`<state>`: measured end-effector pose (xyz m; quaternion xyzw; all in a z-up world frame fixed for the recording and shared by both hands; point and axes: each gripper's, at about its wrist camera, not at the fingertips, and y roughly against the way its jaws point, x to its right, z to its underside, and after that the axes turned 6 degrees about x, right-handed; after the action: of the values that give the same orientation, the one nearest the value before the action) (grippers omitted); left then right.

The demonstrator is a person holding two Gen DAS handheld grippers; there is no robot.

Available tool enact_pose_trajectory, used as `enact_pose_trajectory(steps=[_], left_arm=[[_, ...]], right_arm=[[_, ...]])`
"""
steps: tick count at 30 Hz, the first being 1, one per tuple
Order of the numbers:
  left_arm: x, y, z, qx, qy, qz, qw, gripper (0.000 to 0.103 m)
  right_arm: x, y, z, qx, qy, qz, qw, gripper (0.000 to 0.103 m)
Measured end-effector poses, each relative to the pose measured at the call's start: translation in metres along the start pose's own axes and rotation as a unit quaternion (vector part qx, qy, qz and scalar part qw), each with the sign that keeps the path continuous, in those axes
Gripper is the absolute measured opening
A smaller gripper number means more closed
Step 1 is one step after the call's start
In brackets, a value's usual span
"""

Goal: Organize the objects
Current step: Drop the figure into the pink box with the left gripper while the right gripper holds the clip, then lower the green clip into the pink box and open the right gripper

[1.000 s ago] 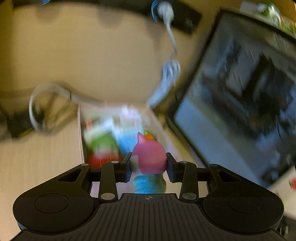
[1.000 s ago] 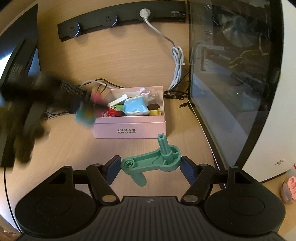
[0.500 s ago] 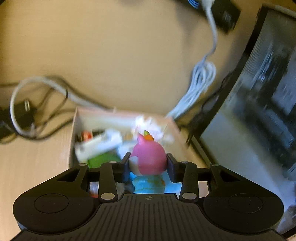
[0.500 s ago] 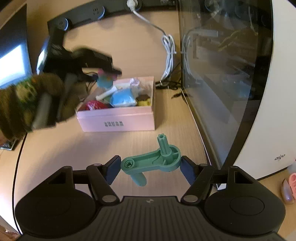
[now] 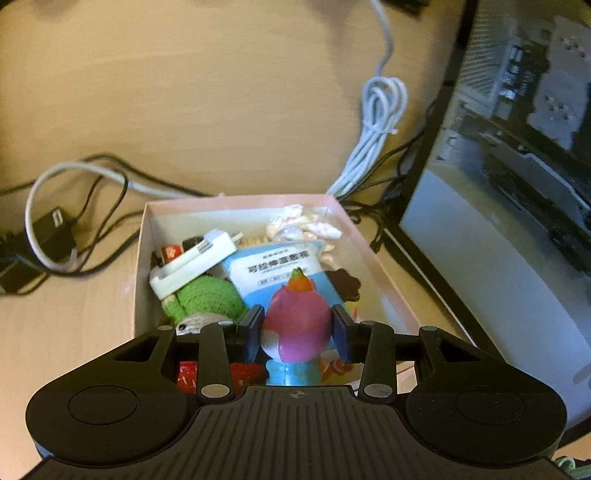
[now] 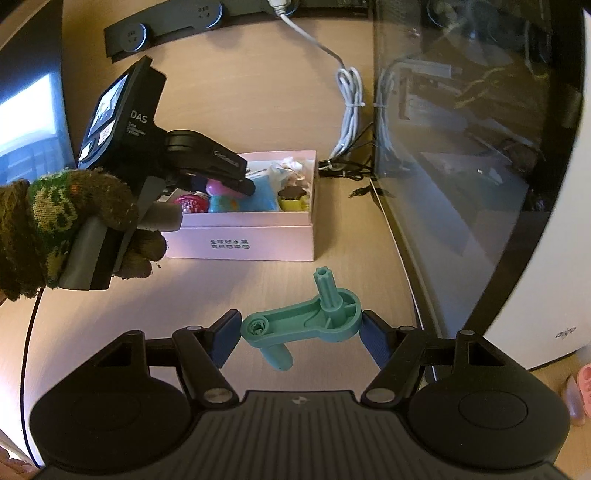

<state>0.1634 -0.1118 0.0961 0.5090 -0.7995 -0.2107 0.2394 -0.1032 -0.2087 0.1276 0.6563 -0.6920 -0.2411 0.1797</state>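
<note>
My left gripper (image 5: 298, 328) is shut on a pink toy figure (image 5: 295, 317) with an orange tip and a blue base. It hangs just above the near part of an open pink box (image 5: 236, 201). Inside the box lie a blue packet (image 5: 280, 266), a green knitted piece (image 5: 207, 295) and a white charger (image 5: 192, 262). In the right wrist view a gloved hand (image 6: 55, 221) holds the left gripper (image 6: 225, 188) over the pink box (image 6: 240, 240). My right gripper (image 6: 299, 332) is shut on a green plastic crank (image 6: 306, 321), held above the desk in front of the box.
A computer case with a glass side (image 6: 461, 166) stands right of the box. A bundled white cable (image 6: 349, 110) and a black power strip (image 6: 166, 27) are behind it. Black leads and an adapter (image 5: 48, 229) lie left of the box, and a monitor (image 6: 26, 110) is at far left.
The left gripper has carried the pink toy forward and down until it hangs over the box. The right gripper still holds the green crank in about the same place.
</note>
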Motion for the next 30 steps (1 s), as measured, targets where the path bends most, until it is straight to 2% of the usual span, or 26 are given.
enact_pose_trajectory(steps=[4,6,7,9,14,20,24,26,28,30], left_arm=[[0.001,0.009,-0.005,0.015,0.007,0.031,0.9994,0.043],[-0.007,0.019,-0.007,0.046,0.045,0.077,0.995,0.043],[-0.012,0.024,-0.009,0.067,0.062,0.083,0.9924,0.043],[-0.019,0.029,-0.012,0.085,0.08,0.07,0.9907,0.043],[-0.045,0.038,-0.011,0.083,0.116,0.047,0.9886,0.043],[-0.089,0.082,0.027,0.065,0.169,0.027,0.9832,0.043],[-0.117,0.107,0.064,0.032,0.215,0.011,0.976,0.043],[-0.126,0.117,0.079,0.021,0.233,0.004,0.9722,0.042],[-0.133,0.128,0.089,0.017,0.242,-0.003,0.97,0.042],[-0.138,0.137,0.097,0.017,0.249,-0.011,0.9683,0.042]], right_arm=[[-0.006,0.004,0.0,-0.001,0.004,0.005,1.0,0.071],[-0.009,0.006,0.0,-0.002,0.005,0.008,1.0,0.071],[-0.01,0.007,0.001,-0.001,0.006,0.01,1.0,0.071],[-0.012,0.01,0.001,-0.001,0.007,0.014,1.0,0.071],[-0.013,0.014,0.001,0.002,0.0,0.024,1.0,0.071],[-0.01,0.0,-0.014,-0.008,-0.021,0.012,1.0,0.071],[-0.014,-0.022,-0.05,0.0,-0.024,-0.024,0.999,0.071],[-0.021,-0.035,-0.081,0.031,-0.014,-0.037,0.999,0.071],[-0.027,-0.048,-0.117,0.082,-0.006,-0.034,0.996,0.071],[-0.028,-0.064,-0.148,0.125,-0.021,-0.04,0.991,0.071]])
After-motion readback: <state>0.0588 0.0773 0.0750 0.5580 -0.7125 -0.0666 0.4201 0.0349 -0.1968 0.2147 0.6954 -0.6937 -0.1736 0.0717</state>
